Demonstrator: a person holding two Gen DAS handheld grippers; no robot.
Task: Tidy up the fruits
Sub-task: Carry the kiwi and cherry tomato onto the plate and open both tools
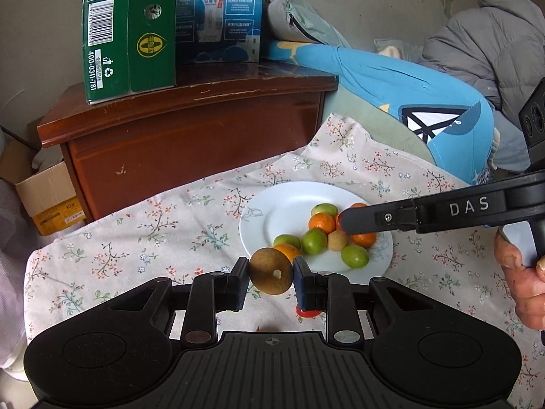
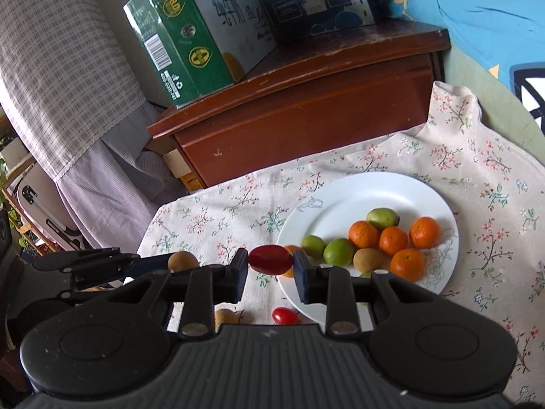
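Note:
My left gripper (image 1: 270, 274) is shut on a round brown longan (image 1: 270, 275), held above the floral cloth just left of the white plate (image 1: 272, 211). My right gripper (image 2: 270, 260) is shut on a dark red cherry tomato (image 2: 270, 259) beside the plate (image 2: 357, 191). Several oranges (image 2: 393, 240) and green fruits (image 2: 339, 251) lie on the plate with a brown longan (image 2: 368, 259). In the right wrist view the left gripper (image 2: 155, 263) comes in from the left with its longan (image 2: 182, 261). A red tomato (image 2: 284, 316) and a brown fruit (image 2: 226, 317) lie on the cloth below.
A brown wooden cabinet (image 1: 190, 126) stands behind the cloth, with a green carton (image 1: 129, 30) and a blue carton (image 1: 221, 13) on top. A blue cushion (image 1: 408, 88) and grey jacket (image 1: 494, 51) lie at the right. A cardboard box (image 1: 47, 197) sits at the left.

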